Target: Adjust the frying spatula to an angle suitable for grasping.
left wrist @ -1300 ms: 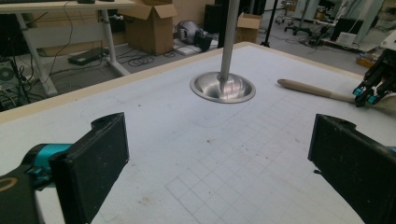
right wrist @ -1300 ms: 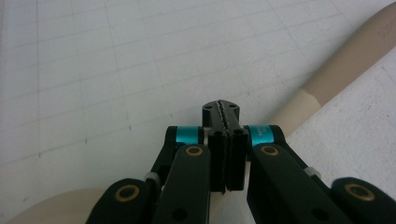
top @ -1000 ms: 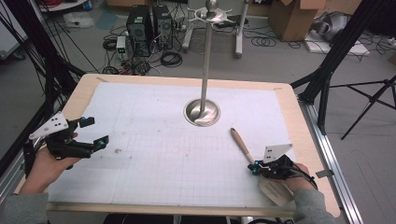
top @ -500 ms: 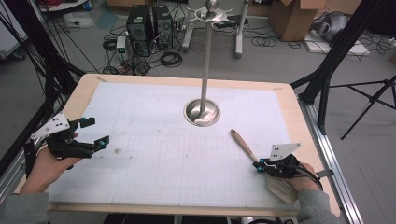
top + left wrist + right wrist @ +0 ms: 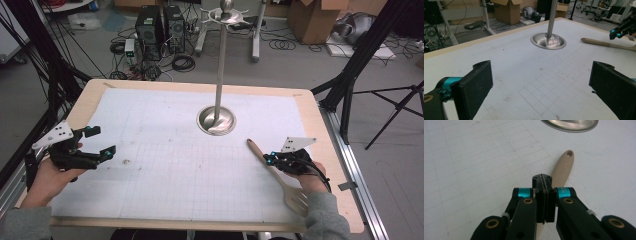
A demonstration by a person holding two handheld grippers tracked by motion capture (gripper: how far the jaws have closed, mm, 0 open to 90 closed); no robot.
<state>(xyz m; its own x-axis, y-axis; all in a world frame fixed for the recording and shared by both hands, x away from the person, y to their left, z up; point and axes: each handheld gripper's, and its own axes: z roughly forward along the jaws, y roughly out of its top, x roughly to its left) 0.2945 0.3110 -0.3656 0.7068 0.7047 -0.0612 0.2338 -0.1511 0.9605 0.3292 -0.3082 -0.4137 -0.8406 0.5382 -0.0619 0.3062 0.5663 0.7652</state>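
Observation:
A wooden spatula (image 5: 257,151) lies on the white gridded mat (image 5: 170,165) at the right, its slotted blade toward the near edge; its handle end with a hole shows in the right gripper view (image 5: 564,166). My right gripper (image 5: 269,159) hovers just over the handle's middle, its jaws pressed flat together (image 5: 542,178) with nothing between them. My left gripper (image 5: 101,141) rests at the mat's left side, jaws wide apart and empty (image 5: 541,87). From the left gripper view, the spatula (image 5: 606,44) and the right gripper (image 5: 617,31) appear at the far right.
A metal stand with a round dished base (image 5: 216,121) and tall pole (image 5: 220,65) rises from the mat's far middle. The wooden table edge (image 5: 200,222) frames the mat. Beyond the table stand computer towers, cables, boxes and tripod legs.
My right gripper has moved away from the near edge, along the spatula from its blade end toward mid-handle, rising slightly. The left gripper and the spatula stayed put.

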